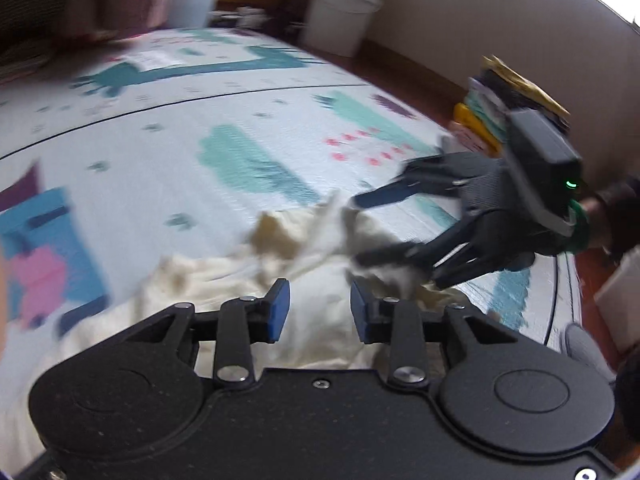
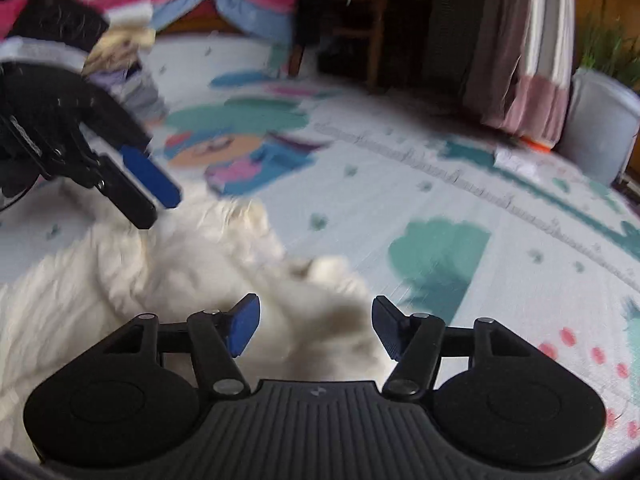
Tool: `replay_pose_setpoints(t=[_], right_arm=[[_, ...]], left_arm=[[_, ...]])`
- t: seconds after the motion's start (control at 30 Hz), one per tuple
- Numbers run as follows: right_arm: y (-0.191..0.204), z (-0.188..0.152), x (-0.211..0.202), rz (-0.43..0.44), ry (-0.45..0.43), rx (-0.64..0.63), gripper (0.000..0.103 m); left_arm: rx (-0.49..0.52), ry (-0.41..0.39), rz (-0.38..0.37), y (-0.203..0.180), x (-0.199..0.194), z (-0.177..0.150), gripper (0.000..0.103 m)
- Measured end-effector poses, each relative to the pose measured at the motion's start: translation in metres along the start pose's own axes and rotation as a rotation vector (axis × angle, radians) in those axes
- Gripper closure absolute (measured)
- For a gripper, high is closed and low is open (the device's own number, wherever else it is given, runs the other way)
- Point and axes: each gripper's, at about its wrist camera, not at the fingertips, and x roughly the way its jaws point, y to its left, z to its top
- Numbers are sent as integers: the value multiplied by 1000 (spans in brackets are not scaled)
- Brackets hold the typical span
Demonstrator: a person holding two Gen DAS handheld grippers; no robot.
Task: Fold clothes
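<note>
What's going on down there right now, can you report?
Left gripper open, over the cream garment. Right gripper open, nothing held. Garment crumpled on the play mat, not yet folded. Nothing in the way.

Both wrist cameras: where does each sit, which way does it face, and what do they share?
Left wrist: on the left gripper, facing over the cream garment toward the right gripper and the person's hand.
Right wrist: on the right gripper, facing over the garment toward the left gripper.
Shared: garment, play mat, both grippers open.
</note>
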Motion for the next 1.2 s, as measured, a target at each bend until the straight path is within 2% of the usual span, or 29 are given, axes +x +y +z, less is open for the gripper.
replay_pose_setpoints(t=[0.03, 0.1, 0.2, 0.3, 0.33, 0.4, 0.43, 0.53, 0.57, 0.63, 0.67, 0.73, 0.8, 0.87, 0.9, 1.0, 1.07, 1.13, 1.2], right_arm=[[0, -4, 6, 15, 21, 0, 37], [0, -9, 16, 41, 58, -2, 35], [1, -3, 7, 39, 70, -8, 36], [10, 2, -4, 41, 32, -42, 33], [14, 3, -7, 43, 22, -58, 31], [17, -4, 6, 47, 97, -68, 28], [16, -8, 7, 56, 87, -62, 27], [17, -8, 5, 60, 74, -58, 28], [21, -4, -2, 53, 45, -68, 31], [29, 4, -12, 43, 3, -86, 32], [32, 3, -8, 51, 21, -90, 30], [32, -7, 12, 71, 115, -48, 27], [31, -11, 15, 68, 87, -15, 25], [37, -6, 12, 47, 98, -47, 26], [38, -4, 8, 45, 75, -47, 29], [42, 1, -6, 39, 11, -43, 30], [43, 1, -11, 36, -11, -17, 30], [42, 4, -17, 25, -34, 4, 30], [38, 7, -20, 12, -45, 20, 29]], left_arm=[[42, 100, 45, 0, 18, -9, 61], [84, 76, 53, 2, 22, -24, 60], [71, 113, 65, 0, 14, -16, 60], [188, 37, 91, -18, -5, -16, 58], [199, 69, 102, -19, -2, -19, 57], [178, 142, 120, -16, 9, -30, 57], [160, 125, 115, -13, 10, -34, 55], [197, 106, 133, -19, 3, -35, 55], [193, 83, 138, -21, -4, -34, 55], [180, 99, 138, -22, -6, -41, 54], [174, 114, 137, -23, -6, -44, 54], [201, 128, 146, -25, -1, -51, 52], [238, 138, 175, -33, -5, -46, 52], [247, 76, 161, -38, -20, -43, 52], [258, 63, 160, -40, -24, -45, 51], [272, 90, 185, -38, -23, -54, 51], [322, 134, 203, -39, -17, -58, 51], [397, 150, 216, -40, -11, -56, 80], [473, 133, 260, -46, -14, -49, 82]])
